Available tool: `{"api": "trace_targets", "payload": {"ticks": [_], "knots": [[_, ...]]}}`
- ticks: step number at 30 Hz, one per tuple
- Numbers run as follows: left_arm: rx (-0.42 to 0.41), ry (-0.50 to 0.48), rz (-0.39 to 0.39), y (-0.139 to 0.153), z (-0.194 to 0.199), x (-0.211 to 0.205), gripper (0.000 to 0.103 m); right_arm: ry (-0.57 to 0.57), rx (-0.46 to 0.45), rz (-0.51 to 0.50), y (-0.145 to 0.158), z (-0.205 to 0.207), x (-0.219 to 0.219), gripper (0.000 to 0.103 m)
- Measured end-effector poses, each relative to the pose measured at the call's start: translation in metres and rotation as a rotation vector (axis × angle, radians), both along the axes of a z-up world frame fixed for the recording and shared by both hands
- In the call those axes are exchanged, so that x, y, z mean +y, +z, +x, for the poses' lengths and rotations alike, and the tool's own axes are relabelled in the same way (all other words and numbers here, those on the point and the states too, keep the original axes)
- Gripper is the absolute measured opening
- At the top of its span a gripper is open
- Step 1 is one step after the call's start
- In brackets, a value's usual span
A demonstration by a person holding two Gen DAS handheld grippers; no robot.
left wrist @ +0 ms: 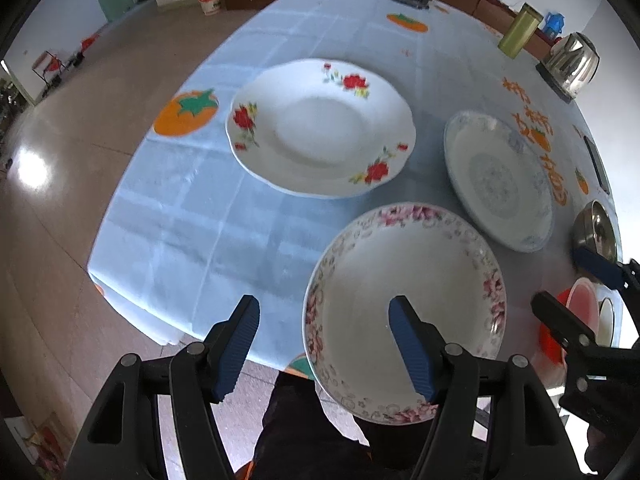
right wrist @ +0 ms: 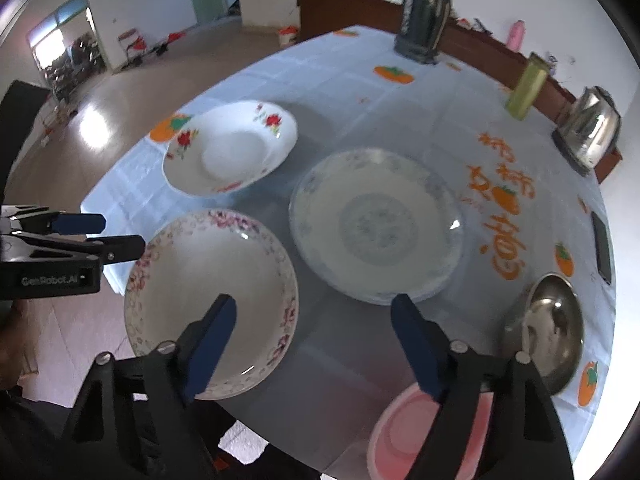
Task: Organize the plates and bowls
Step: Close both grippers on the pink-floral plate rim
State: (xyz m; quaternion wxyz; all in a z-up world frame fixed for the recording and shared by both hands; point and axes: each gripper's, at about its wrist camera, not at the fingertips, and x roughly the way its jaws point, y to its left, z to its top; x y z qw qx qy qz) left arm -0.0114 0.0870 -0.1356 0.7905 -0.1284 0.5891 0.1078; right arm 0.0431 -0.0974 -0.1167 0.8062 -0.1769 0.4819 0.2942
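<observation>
From my left gripper [left wrist: 324, 344], jaws spread and empty, the glossy pink-flowered plate [left wrist: 404, 312] lies under my right finger, overhanging the table edge. Ahead sits the scalloped red-rose plate [left wrist: 320, 128]; ahead-right, the blue-patterned plate [left wrist: 498, 178].

From my right gripper [right wrist: 314, 344], also released, nothing between the pads, the pink plastic bowl [right wrist: 400, 436] lies just below, the steel bowl [right wrist: 548, 332] to the right, blue-patterned plate straight ahead.

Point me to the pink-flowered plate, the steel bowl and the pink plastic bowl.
pink-flowered plate [right wrist: 208, 276]: right wrist view, on its bare white centre.
steel bowl [right wrist: 554, 320]: right wrist view, on its shiny inner wall.
pink plastic bowl [right wrist: 416, 436]: right wrist view, on its pink inside, left of the gripper finger.
</observation>
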Motion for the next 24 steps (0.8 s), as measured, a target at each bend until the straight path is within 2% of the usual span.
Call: {"api": "trace_targets", "payload": {"ticks": [3, 7, 10, 14, 18, 21, 24], "knots": [[0.023, -0.001, -0.016, -0.009, -0.002, 0.001, 0.069, 0.014, 0.026, -0.032, -0.013, 0.002, 0.005, 0.068], [0.058, 0.001, -0.053, -0.022, -0.003, 0.003, 0.068, 0.014, 0.056, -0.054, -0.025, 0.006, 0.006, 0.064], [0.075, -0.006, -0.074, -0.029, -0.002, 0.002, 0.056, 0.020, 0.080, -0.064, -0.033, 0.008, 0.008, 0.061], [0.098, -0.002, -0.081, -0.036, -0.002, 0.001, 0.053, 0.035, 0.104, -0.081, -0.042, 0.009, 0.012, 0.054], [0.112, 0.000, -0.083, -0.041, -0.001, 0.001, 0.041, 0.050, 0.120, -0.086, -0.049, 0.008, 0.015, 0.047], [0.128, 0.003, -0.094, -0.047, -0.002, 0.002, 0.032, 0.061, 0.138, -0.089, -0.055, 0.007, 0.018, 0.035], [0.133, 0.003, -0.091, -0.050, -0.001, 0.002, 0.028, 0.072, 0.155, -0.093, -0.060, 0.007, 0.020, 0.025]]}}
